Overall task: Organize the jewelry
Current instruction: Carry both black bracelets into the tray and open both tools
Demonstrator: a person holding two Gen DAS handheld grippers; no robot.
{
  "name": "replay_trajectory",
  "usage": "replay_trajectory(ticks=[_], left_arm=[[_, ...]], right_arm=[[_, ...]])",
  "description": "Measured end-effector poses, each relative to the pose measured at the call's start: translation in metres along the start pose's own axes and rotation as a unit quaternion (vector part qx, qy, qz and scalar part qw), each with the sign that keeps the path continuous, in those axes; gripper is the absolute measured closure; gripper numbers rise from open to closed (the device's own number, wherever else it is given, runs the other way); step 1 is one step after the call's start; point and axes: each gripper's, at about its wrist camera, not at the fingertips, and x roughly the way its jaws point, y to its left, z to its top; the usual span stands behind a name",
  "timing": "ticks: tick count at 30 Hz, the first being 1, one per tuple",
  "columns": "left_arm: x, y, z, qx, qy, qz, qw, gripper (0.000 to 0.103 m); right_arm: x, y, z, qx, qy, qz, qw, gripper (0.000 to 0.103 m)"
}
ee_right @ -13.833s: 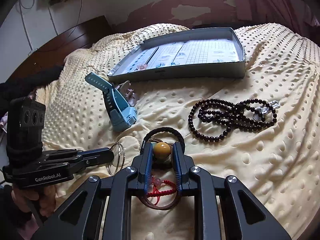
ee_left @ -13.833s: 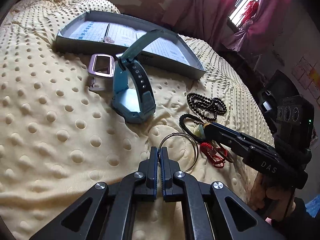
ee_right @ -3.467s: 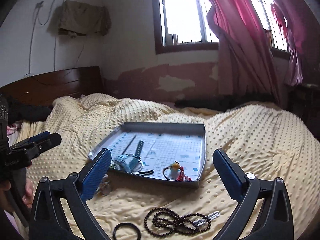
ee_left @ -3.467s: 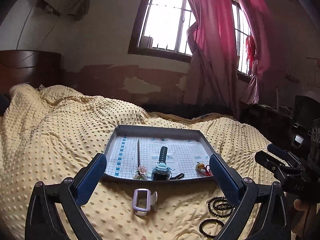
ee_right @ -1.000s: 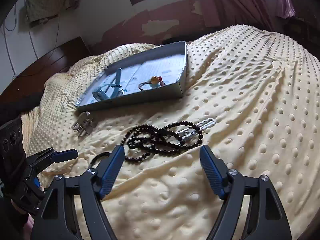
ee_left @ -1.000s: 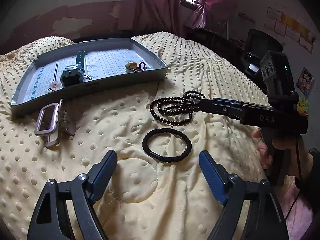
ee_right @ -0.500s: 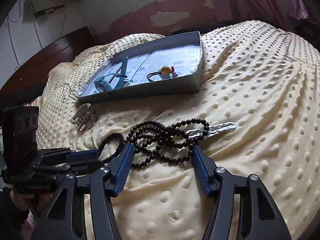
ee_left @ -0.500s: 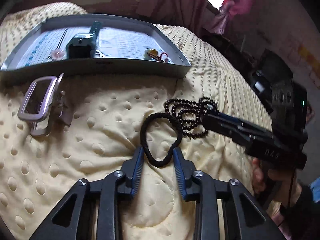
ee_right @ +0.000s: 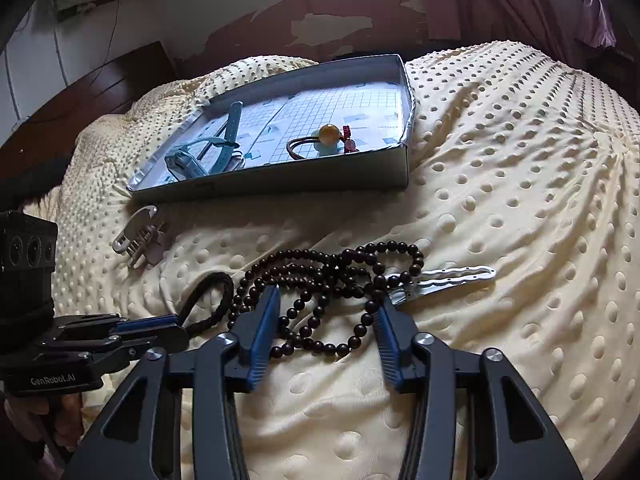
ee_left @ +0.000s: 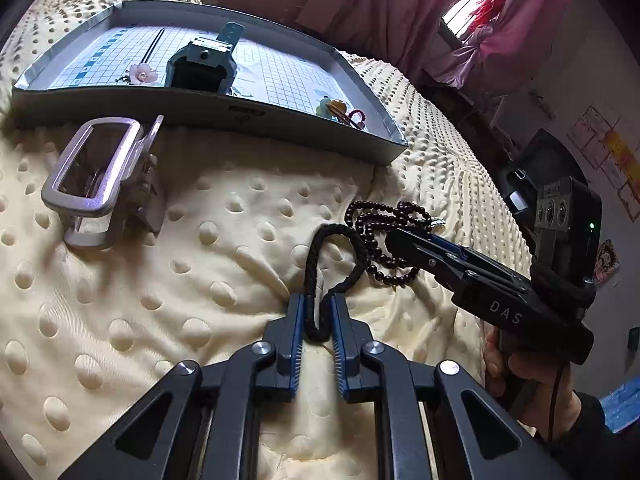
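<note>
The left gripper (ee_left: 318, 312) has its fingers pinched on the near end of a black band (ee_left: 335, 264) lying on the bed (ee_left: 180, 272). The right gripper (ee_right: 326, 320) is half open, its fingers straddling the beads (ee_right: 320, 276) without touching them. Beyond stands the tray (ee_right: 280, 182) holding a watch (ee_right: 200, 160) and hair tie (ee_right: 320, 142), a clip (ee_left: 100, 184) just before it.

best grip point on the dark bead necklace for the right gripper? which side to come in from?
Grip the bunched middle of the dark bead necklace, where several strands cross, so one pinch likely gathers most loops. Come straight down from the near side, where the right gripper already straddles it with jaws open. Stay left of the silver hair clip tangled at the right end, and clear of the black hair tie.
</note>
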Motion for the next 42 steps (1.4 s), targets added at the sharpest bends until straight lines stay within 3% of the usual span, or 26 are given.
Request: replay_trajectory(ticks=[3, 7, 18, 25, 35, 42], left_arm=[[-0.001, -0.002, 0.0, 0.003, -0.002, 0.002, 1.0, 0.097], [-0.005, -0.003, 0.0, 0.006, -0.011, 0.002, 0.9999, 0.097], [-0.041, -0.023, 0.003, 0.045, -0.075, 0.017, 0.996, 0.097], [-0.061, -0.031, 0.016, 0.071, -0.093, 0.018, 0.9929, 0.097], [-0.103, -0.031, 0.037, 0.101, -0.141, 0.03, 0.9844, 0.097], [-0.124, -0.006, 0.076, 0.092, -0.176, 0.049, 0.9789, 0.097]], right_arm=[[0.0, 0.002, -0.002, -0.004, 0.003, -0.007, 1.0, 0.084], [-0.001, 0.007, -0.005, -0.01, 0.008, 0.008, 1.0, 0.097], [-0.042, 0.033, -0.004, -0.082, -0.061, -0.013, 0.995, 0.098], [-0.078, 0.041, 0.005, -0.082, -0.117, 0.001, 0.99, 0.098], [-0.088, 0.053, 0.005, -0.09, -0.138, 0.005, 0.986, 0.098], [-0.087, 0.07, 0.046, -0.087, -0.173, 0.02, 0.981, 0.098]])
